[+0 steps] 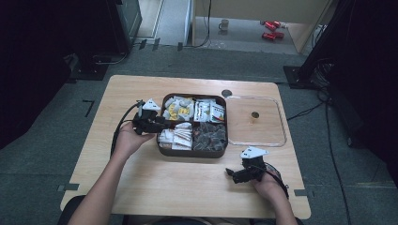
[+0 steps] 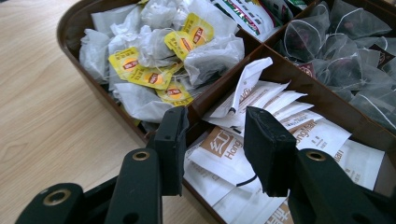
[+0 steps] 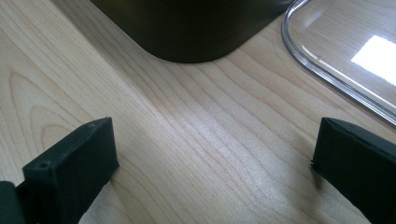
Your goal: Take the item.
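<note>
**Left gripper over the white sachets, right gripper idle on the table**

The wooden table [image 1: 141,183] carries a brown four-part box [image 1: 193,153] near its middle, with a clear plastic lid [image 1: 278,140] lying flat just to the box's right. The box's far-left part holds tea bags with yellow tags [image 2: 154,77], its far-right part printed packets [image 1: 210,111], its near-right part dark mesh bags [image 2: 348,51] and its near-left part white paper sachets [image 2: 306,133].

The left gripper [image 2: 212,140] reaches in over the box's left wall — its tips hang above the near-left part, at the divider between the two left parts. Its jaws stand narrowly apart with a white sachet lying in the gap below them; the pads do not press on it, and nothing is held.

The right gripper [image 1: 244,174] rests on bare table in front of the box's near-right corner — jaws spread wide, only wood grain between them, the lid's rim close by.
</note>
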`<state>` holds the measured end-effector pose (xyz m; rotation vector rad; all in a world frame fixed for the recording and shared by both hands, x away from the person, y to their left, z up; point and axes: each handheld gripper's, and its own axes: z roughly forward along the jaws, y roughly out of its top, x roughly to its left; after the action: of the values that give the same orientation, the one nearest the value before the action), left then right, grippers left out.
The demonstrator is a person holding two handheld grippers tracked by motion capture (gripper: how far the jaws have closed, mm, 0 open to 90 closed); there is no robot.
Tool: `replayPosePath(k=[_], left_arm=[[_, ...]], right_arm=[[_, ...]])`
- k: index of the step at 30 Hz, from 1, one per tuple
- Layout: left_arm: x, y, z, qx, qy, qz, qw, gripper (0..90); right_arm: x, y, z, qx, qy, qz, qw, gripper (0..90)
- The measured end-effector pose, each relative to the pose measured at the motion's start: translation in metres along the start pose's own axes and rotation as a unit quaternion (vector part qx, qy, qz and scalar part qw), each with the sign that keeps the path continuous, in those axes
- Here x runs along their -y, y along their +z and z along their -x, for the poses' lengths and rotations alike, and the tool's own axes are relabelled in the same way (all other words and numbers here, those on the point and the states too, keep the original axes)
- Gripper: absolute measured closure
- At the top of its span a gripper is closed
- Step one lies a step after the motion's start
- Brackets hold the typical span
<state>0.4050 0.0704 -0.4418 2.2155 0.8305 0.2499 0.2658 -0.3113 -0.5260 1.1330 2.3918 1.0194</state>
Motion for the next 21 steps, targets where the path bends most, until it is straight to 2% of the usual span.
replayPosePath(k=[1, 4, 11, 19, 21], left_arm=[[0.000, 0.001, 0.000, 0.002, -0.001, 0.002, 1.0000, 61.0], [-0.003, 0.006, 0.000, 0.008, 0.009, -0.012, 0.9999, 64.1], [-0.009, 0.018, 0.000, 0.023, 0.016, -0.036, 0.9989, 67.4], [-0.009, 0.029, -0.001, 0.025, 0.014, -0.041, 0.9987, 70.7], [-0.010, 0.032, -0.001, 0.027, 0.015, -0.051, 0.9982, 70.8]], right_arm=[[0.000, 0.000, 0.000, 0.000, 0.000, 0.000, 1.0000, 0.0], [0.000, 0.000, 0.000, 0.000, 0.001, 0.000, 1.0000, 0.0], [0.000, 0.000, 0.000, 0.000, 0.000, -0.001, 1.0000, 0.0], [0.001, -0.001, -0.001, 0.000, 0.001, -0.001, 1.0000, 0.0], [0.001, -0.001, -0.001, 0.000, 0.002, -0.001, 1.0000, 0.0]])
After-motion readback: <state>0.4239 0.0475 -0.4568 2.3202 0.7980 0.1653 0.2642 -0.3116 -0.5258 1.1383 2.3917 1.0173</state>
